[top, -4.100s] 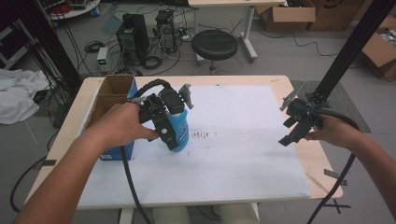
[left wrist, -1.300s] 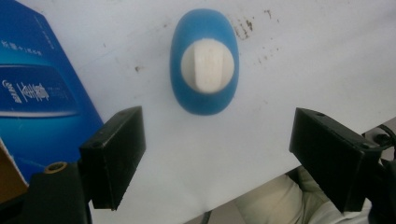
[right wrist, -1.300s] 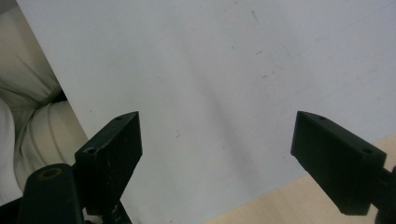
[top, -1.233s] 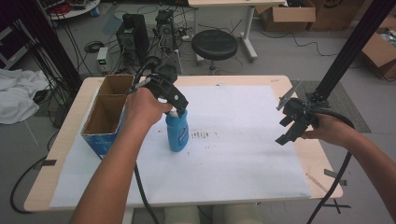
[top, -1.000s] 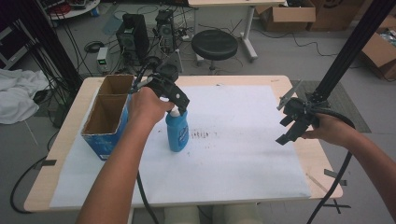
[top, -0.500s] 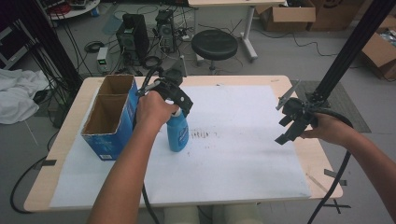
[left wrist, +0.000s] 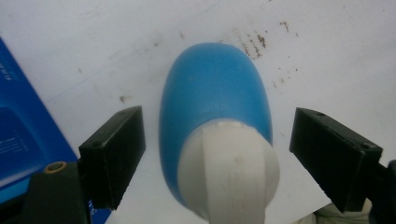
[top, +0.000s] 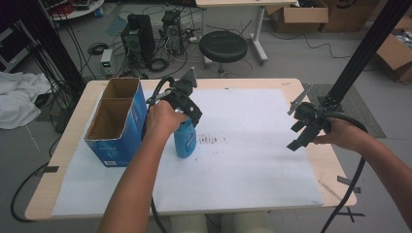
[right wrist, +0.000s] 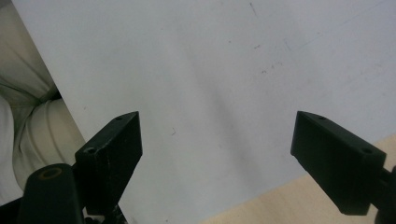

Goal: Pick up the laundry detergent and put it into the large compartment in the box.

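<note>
A blue bottle (top: 185,139) with a white cap stands upright on the white sheet (top: 243,165), just right of a blue cardboard box (top: 116,148). My left gripper (top: 187,119) hangs straight above it and is open. In the left gripper view the jaws stand on either side of the bottle (left wrist: 215,88) with a gap on each side, and my left gripper (left wrist: 218,135) touches nothing. My right gripper (top: 296,136) is held above the sheet's right edge, open. In the right gripper view my right gripper (right wrist: 217,144) has bare sheet between its jaws.
The box has two open compartments, and its blue side (left wrist: 18,135) is close to the left jaw. Dark smudges (top: 211,140) mark the sheet to the right of the bottle. The wooden table edge (top: 335,160) lies under the right hand. A black post (top: 359,53) rises at the back right.
Four seconds ago the left gripper held the bottle low beside the box. The bottle now stands upright farther right, with the jaws apart from it. The right gripper has barely moved.
</note>
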The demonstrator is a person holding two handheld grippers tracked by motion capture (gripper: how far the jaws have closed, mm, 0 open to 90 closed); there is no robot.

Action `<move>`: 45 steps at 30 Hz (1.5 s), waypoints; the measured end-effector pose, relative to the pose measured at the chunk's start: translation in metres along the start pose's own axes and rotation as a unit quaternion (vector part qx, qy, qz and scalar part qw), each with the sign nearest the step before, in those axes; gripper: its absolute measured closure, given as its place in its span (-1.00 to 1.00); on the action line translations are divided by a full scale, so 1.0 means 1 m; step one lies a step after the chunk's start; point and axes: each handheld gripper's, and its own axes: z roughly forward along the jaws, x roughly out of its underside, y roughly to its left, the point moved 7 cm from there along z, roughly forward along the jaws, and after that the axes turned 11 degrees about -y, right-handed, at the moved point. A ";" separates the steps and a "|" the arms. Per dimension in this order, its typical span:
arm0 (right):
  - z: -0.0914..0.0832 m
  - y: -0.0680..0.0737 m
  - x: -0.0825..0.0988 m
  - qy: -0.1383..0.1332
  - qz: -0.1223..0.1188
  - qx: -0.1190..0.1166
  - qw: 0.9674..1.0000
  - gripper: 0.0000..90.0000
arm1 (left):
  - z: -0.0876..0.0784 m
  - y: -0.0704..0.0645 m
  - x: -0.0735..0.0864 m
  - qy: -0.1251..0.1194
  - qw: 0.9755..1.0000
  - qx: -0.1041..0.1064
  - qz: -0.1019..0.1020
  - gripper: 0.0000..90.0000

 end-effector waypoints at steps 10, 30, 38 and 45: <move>0.002 0.000 0.000 0.000 0.002 -0.001 1.000 -0.64 | 0.014 -0.001 0.002 0.005 1.000 -0.001 0.018 -0.58; 0.003 0.000 0.002 0.000 0.001 -0.003 1.000 -0.64 | 0.026 -0.001 0.007 0.017 1.000 -0.003 0.008 -0.55; 0.002 0.000 0.001 -0.001 0.002 -0.002 1.000 -0.64 | 0.025 0.000 0.007 0.014 1.000 -0.003 0.008 -0.49; 0.002 0.000 0.002 -0.001 0.002 -0.002 1.000 -0.64 | 0.024 0.000 0.007 0.012 1.000 -0.004 0.006 -0.43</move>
